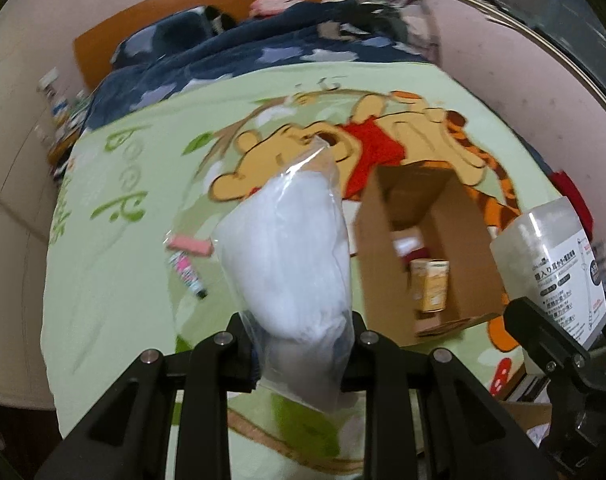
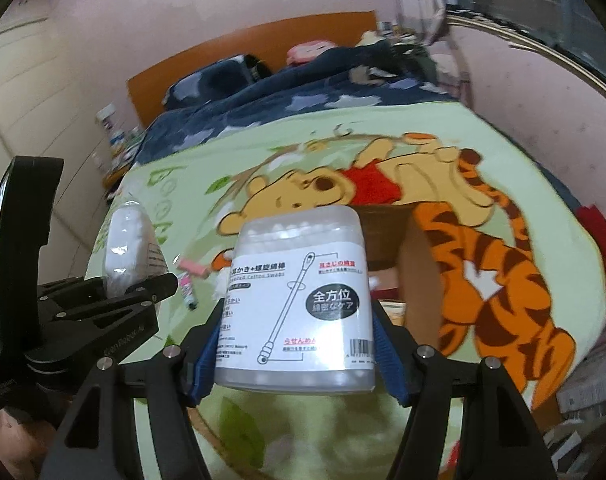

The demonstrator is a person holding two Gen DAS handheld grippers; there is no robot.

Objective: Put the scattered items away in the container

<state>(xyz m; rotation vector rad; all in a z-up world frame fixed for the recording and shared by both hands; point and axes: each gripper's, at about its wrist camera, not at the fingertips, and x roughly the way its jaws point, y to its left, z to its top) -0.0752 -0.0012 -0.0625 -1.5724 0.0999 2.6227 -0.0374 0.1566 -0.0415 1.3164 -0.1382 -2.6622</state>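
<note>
My left gripper point(image 1: 299, 344) is shut on a clear plastic bag of white cotton point(image 1: 291, 252) and holds it above the blanket, left of the open cardboard box point(image 1: 467, 248). The box holds a yellow carton point(image 1: 431, 284) and other items. My right gripper point(image 2: 299, 356) is shut on a clear tub of cotton swabs point(image 2: 299, 304), held above the bed in front of the box point(image 2: 419, 276). The tub also shows in the left wrist view point(image 1: 551, 256), right of the box. The bag point(image 2: 127, 248) and left gripper point(image 2: 143, 300) show at the left of the right wrist view.
A pink eraser-like block point(image 1: 191, 246) and a small pink tube point(image 1: 187, 276) lie on the green cartoon blanket point(image 1: 115, 280) left of the bag. A dark blue quilt point(image 1: 231, 60) and orange headboard point(image 1: 143, 20) lie beyond. Walls stand on both sides.
</note>
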